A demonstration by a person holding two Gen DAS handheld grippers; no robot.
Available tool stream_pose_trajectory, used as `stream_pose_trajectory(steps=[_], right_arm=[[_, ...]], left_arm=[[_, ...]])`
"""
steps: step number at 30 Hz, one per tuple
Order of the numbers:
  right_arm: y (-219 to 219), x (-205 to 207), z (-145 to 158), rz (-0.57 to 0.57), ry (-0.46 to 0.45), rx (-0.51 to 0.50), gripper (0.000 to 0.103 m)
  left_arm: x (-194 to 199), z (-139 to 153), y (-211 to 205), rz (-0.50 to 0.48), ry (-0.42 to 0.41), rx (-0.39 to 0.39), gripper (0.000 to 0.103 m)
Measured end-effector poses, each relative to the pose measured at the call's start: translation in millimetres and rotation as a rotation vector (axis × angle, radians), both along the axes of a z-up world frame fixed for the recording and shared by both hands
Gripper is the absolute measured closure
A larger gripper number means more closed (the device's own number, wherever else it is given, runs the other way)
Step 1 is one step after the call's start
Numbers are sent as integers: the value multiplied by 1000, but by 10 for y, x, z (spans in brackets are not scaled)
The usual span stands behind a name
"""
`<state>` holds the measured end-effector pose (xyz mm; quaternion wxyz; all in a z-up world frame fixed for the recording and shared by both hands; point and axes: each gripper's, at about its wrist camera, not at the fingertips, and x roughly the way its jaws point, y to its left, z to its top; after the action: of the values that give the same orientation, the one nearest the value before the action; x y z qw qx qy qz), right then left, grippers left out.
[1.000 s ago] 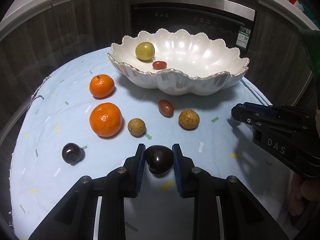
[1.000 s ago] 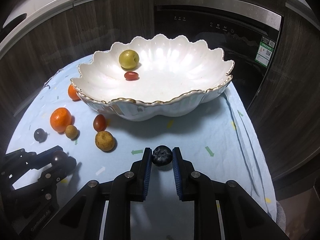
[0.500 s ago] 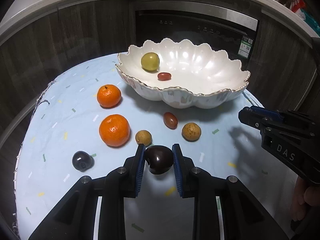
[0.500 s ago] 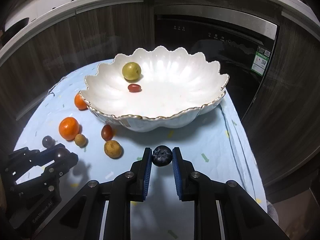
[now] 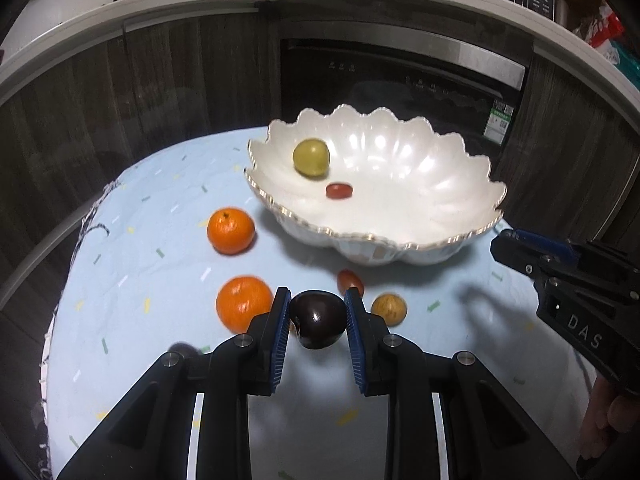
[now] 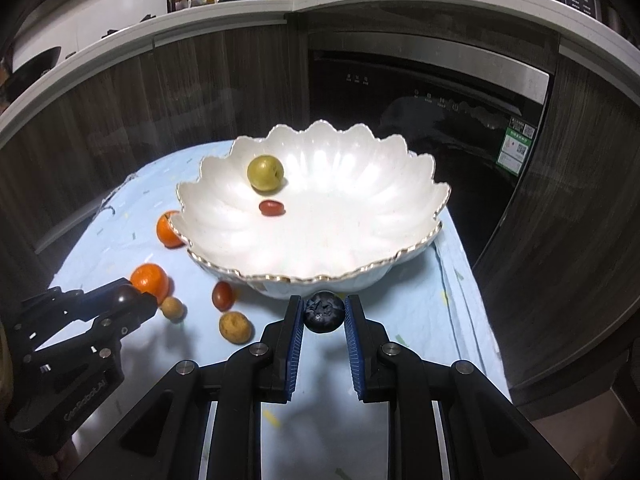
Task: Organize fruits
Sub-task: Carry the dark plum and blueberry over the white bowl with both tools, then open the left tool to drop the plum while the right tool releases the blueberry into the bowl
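Left gripper (image 5: 318, 318): tilted downward above the surface (image 5: 140, 264), fingers clamped on a dark cherry (image 5: 319, 319) held between the blue pads.
Right gripper (image 6: 323, 314): tilted downward, fingers closed on a blueberry (image 6: 323, 312), just before the bowl rim.
Bowl (image 6: 400, 216): holds a green fruit (image 6: 265, 173) and a red tomato (image 6: 271, 207).

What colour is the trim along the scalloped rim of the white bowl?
Gold, on the scalloped white ceramic bowl; clearest in the right wrist view.
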<state>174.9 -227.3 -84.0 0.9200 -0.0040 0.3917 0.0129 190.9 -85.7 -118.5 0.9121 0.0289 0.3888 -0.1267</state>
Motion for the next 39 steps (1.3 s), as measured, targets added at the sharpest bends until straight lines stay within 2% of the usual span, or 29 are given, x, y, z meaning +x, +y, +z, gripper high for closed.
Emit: stream_pose_trajectory(steps=[9,24,39], right_arm=[[-54,74,183,-21,-41,-2,81],[-220,307,350,-65,-80,-15,81],[-265,590,292,-84,-44,-15,81]], left_arm=[[172,174,-87,-13,-28,-16,75],[525,269,-224,-23,-16,-22,75],[901,201,-318,-40,10,2,75]])
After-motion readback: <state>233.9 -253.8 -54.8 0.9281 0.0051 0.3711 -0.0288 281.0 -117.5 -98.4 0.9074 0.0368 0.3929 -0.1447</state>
